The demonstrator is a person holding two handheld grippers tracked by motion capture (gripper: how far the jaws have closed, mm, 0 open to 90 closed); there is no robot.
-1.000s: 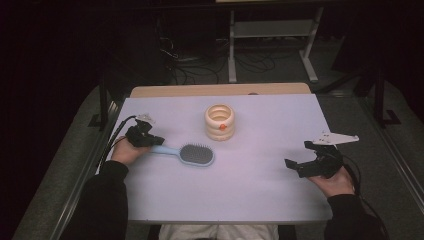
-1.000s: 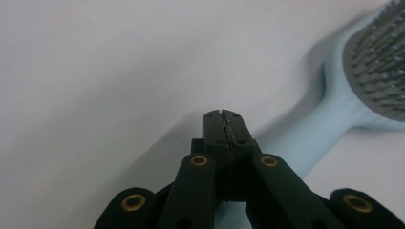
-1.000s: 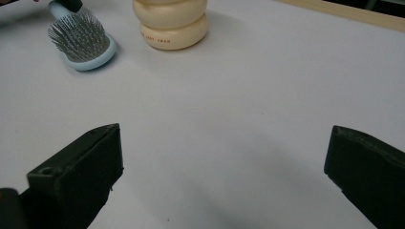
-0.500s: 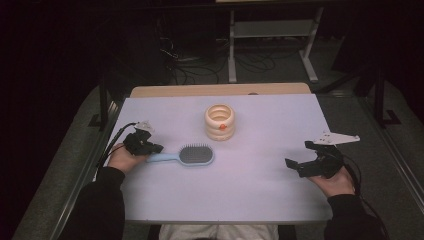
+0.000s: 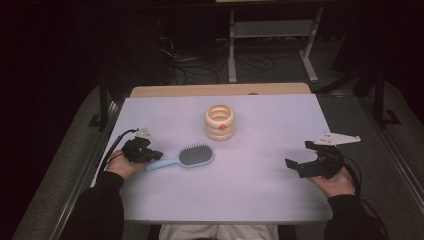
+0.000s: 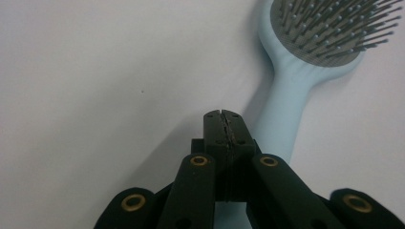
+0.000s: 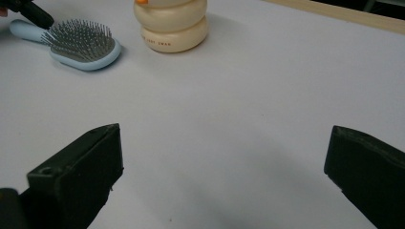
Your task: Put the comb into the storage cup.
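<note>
A light blue hairbrush lies bristles up on the pale table, left of centre, its handle pointing toward the near left. My left gripper is shut with nothing between its jaws. Its tip sits at the handle's end. In the left gripper view the closed jaws hover just left of the handle, and I cannot tell whether they touch it. My right gripper rests at the right side of the table, open and empty, pointing toward the brush.
A cream ring-stacked container with an orange spot stands behind the brush near the table's middle; it is also in the right gripper view. A wooden strip runs along the far edge. Dark floor, cables and a rack lie beyond.
My left gripper moved toward the near edge, and the brush handle swung with it from pointing far-left to near-left. The brush head stayed put. The right gripper kept still.
</note>
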